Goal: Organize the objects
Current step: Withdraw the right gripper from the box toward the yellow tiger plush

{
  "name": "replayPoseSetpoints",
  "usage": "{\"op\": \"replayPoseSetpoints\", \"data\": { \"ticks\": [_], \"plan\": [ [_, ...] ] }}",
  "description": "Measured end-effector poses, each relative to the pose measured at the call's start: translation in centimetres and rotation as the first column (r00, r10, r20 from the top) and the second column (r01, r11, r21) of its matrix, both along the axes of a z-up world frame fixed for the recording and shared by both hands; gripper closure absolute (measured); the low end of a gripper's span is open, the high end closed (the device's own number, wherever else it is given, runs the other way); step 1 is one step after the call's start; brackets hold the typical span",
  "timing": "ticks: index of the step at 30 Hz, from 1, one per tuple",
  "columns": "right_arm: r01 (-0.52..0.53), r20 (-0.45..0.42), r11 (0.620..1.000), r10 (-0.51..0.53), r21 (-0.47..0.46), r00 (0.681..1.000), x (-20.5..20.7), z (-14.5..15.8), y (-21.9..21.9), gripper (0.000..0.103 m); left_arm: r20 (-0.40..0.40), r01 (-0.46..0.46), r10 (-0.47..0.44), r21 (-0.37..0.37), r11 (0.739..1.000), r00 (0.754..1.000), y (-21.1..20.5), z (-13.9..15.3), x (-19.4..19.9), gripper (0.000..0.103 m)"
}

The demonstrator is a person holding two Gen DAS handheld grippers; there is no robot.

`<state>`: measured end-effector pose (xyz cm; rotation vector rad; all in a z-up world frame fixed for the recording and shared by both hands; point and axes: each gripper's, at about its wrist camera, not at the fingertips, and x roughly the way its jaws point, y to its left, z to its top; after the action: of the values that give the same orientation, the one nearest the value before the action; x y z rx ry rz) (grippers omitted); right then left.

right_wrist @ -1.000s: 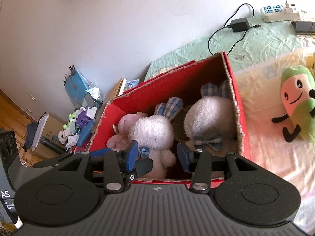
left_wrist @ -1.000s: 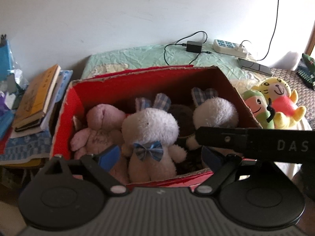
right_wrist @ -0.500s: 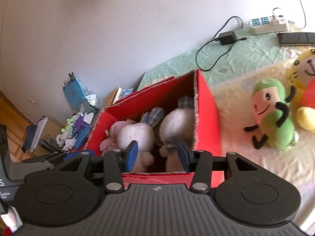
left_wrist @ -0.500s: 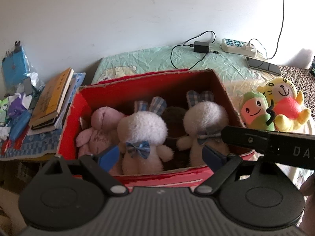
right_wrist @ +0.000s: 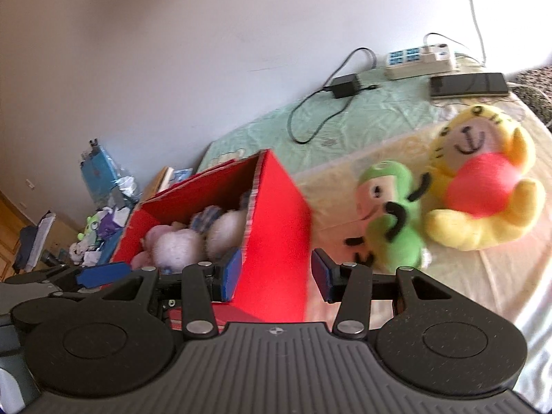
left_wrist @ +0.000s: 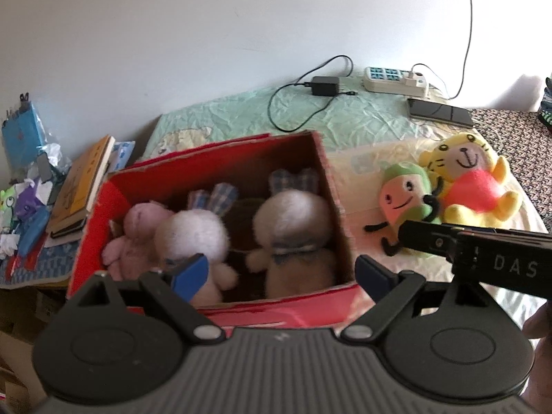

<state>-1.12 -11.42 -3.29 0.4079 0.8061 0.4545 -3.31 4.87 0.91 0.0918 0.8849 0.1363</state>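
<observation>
So the red cardboard box point(left_wrist: 331, 186) sits on the bed, stuffed with plushies — a pink one point(left_wrist: 138, 227) on the left and two white bunnies point(left_wrist: 193, 234) with checked ears beside it. Just off the box's right side lie a green plush point(right_wrist: 393, 220) and a yellow tiger plush point(right_wrist: 483, 186), touching each other. Left gripper point(left_wrist: 281, 274) has its jaws spread wide with nothing in them, and the right gripper point(right_wrist: 276, 272) is partly open — also empty.

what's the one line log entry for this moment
stage: reach | left tongs: open, empty | right tongs: open, empty | red box: three plush | bed: green plush, yellow plush
</observation>
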Motion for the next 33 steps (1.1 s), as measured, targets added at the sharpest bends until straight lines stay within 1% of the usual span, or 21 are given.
{"op": "replayPoseSetpoints", "data": {
  "ticks": [10, 19, 33],
  "plan": [
    [0.045, -0.037, 0.999, -0.045, -0.014, 0.998, 0.3, -0.7, -4.4, 0.055, -0.006, 0.047, -0.047, -0.010, 0.999, 0.999, -5.3, -0.5, 0.4, 0.009],
    [0.076, -0.077, 0.997, -0.078, -0.026, 0.994, 0.2, -1.8, -7.9, 0.055, -0.045, 0.076, -0.076, -0.002, 0.997, 0.996, -9.6, -1.7, 0.9, 0.008],
    [0.114, -0.136, 0.992, -0.120, -0.048, 0.983, 0.2, -3.8, -11.9, 0.055, -0.120, 0.076, -0.072, 0.023, 0.997, 0.990, -13.5, -4.2, 2.1, 0.007]
  ]
}}
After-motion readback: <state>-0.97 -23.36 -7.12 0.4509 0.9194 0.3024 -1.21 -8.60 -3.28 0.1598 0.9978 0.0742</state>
